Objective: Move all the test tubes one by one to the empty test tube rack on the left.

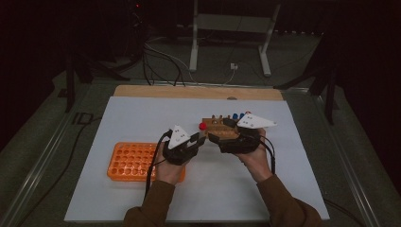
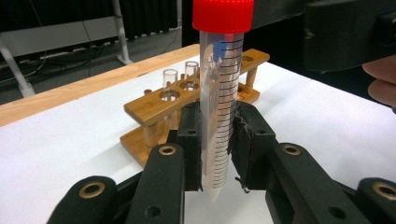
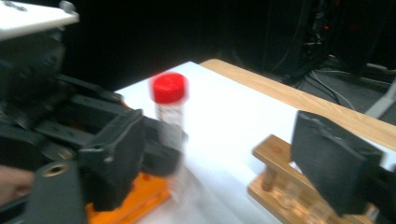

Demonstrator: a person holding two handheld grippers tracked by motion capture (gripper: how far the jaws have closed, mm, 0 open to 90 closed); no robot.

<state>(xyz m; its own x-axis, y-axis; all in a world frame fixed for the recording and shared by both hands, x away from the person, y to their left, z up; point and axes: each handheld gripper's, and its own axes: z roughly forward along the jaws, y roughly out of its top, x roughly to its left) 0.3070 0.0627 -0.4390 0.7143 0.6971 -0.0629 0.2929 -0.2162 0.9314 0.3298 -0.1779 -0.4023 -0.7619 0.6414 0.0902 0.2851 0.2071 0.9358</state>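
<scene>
Centrally, left gripper point(image 2: 219, 154) clamps upright red-capped tube point(image 2: 220, 98); right gripper point(image 3: 224, 163) released, jaws wide, beside wooden rack point(image 2: 187, 100).

A capped tube point(image 1: 203, 126) stands upright between the left tongs point(image 1: 201, 137), wooden rack point(image 1: 218, 126) just behind, tray point(image 1: 132, 161) to the left on the table point(image 1: 142, 113).

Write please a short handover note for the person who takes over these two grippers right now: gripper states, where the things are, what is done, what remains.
Left gripper: shut on the red-capped tube, held upright above the white mat.
Right gripper: open, nothing between its jaws, close beside the tube.
Wooden rack: just behind the grippers, with two small clear tubes in it.
Orange rack: on the mat at the left; its holes look empty.
Done: the tube is in the left gripper alone.
Left: probably to set the tube into a rack; which one, I cannot tell.
</scene>
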